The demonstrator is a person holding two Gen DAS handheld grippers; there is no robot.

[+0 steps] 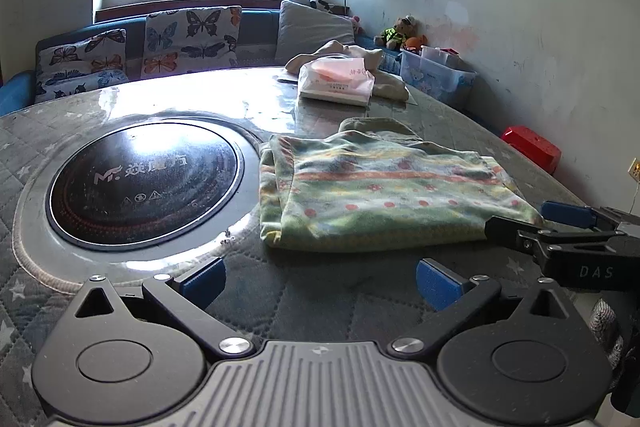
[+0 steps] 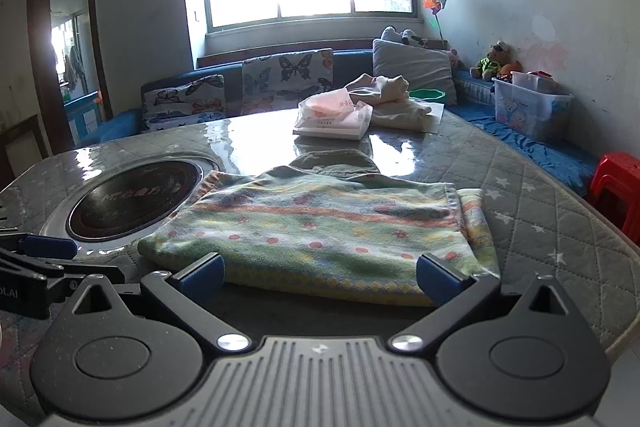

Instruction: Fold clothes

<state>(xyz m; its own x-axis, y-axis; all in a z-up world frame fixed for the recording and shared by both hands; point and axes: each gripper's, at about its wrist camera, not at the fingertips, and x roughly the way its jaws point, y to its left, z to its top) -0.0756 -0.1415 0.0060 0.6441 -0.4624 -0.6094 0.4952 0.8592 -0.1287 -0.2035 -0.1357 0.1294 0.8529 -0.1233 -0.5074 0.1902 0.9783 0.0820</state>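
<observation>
Hovering low over the desk [image 2: 560, 211], both grippers gape wide and empty — the right gripper [image 2: 320, 277] squarely before the folded green towel [image 2: 320, 227], nearer than the left gripper [image 1: 320, 283]; its long axis runs crosswise, cream clothes [image 2: 396, 99] beyond.

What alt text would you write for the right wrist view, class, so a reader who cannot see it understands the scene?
The open right gripper hovers at the near edge of a folded green patterned garment on a quilted table. A round black cooktop sits to its left, with a tissue pack and cream clothes behind.
</observation>
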